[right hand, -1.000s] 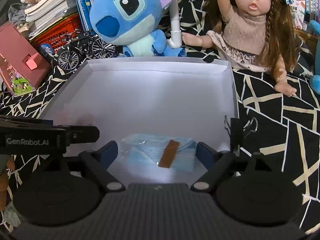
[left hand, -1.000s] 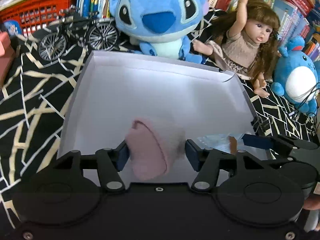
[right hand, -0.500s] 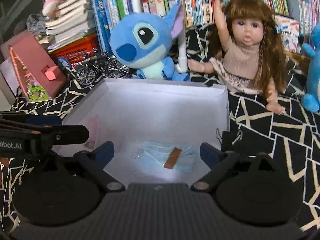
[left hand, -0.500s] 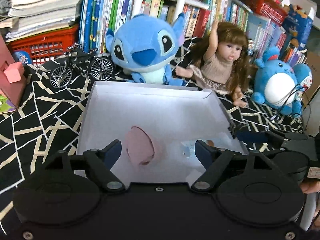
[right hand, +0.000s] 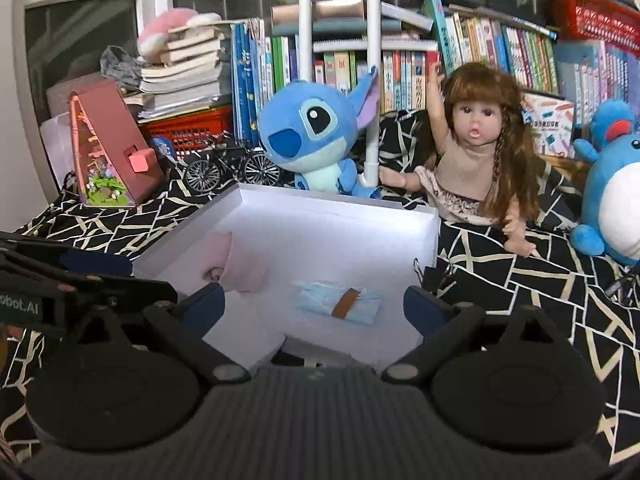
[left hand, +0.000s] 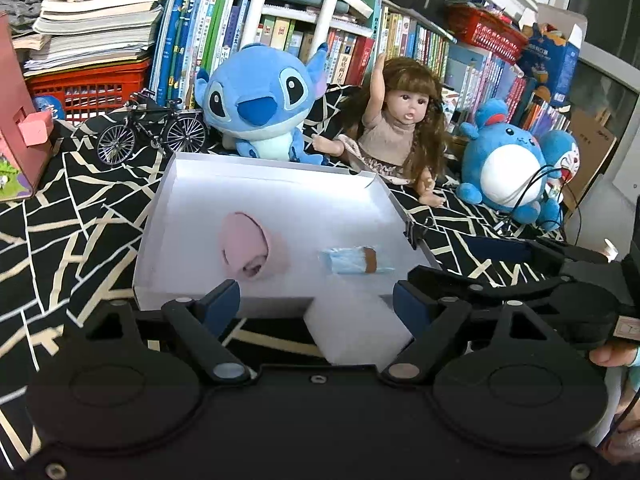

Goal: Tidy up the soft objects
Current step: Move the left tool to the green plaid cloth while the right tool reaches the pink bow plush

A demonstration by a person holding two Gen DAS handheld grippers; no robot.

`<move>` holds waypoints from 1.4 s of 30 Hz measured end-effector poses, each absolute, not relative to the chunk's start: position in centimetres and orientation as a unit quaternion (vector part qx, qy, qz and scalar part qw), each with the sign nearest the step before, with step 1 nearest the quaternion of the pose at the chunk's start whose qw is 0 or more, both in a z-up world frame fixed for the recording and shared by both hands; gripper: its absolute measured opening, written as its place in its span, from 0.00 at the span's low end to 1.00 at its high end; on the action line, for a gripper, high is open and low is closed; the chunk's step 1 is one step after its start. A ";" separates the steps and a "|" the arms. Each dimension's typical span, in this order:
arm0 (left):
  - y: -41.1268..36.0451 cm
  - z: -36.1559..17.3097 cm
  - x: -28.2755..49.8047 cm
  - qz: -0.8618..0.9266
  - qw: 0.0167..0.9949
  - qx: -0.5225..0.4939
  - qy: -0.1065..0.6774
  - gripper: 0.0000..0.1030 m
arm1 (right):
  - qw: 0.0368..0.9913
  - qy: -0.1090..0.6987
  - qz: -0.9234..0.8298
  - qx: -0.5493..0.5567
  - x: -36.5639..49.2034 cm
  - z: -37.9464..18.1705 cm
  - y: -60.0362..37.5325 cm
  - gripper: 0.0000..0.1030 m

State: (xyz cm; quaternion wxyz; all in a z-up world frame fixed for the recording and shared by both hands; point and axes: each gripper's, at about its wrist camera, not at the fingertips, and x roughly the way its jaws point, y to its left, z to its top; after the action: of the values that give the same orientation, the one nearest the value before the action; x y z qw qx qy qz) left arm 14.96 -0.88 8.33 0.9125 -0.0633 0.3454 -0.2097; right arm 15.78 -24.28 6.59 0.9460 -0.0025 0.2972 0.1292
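1. A rolled pink sock is seen lying in the white box, ahead of the left gripper and just beyond its left fingertip, untouched.
2. A blue packet with a brown band is observed beside it in the box, ahead of the right gripper and between its fingers in view.
3. Both grippers are held spread wide and empty, near the box's front edge.
4. A blue plush and a doll are noted beyond the box's far wall.
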 end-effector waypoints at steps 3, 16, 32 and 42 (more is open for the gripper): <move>-0.6 7.9 13.7 -0.210 0.916 -0.068 0.336 0.81 | 0.950 0.285 0.131 -0.007 14.3 6.4 -24.4 0.98; 0.3 6.5 9.2 -0.200 0.933 -0.048 0.297 0.84 | 0.965 0.237 0.114 -0.010 9.5 4.6 -24.7 0.98; 1.9 3.5 5.4 -0.165 0.953 0.002 0.253 0.85 | 0.976 0.191 0.105 -0.017 4.2 3.4 -25.4 0.98; 3.0 1.4 4.8 -0.142 0.951 0.012 0.275 0.85 | 0.978 0.188 0.090 -0.002 1.9 2.4 -26.2 0.98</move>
State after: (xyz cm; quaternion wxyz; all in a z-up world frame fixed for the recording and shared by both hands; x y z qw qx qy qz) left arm 4.75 3.03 1.44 0.9508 0.0118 0.2751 -0.1419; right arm 1.89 -26.17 2.41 0.9781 -0.0016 0.1876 0.0900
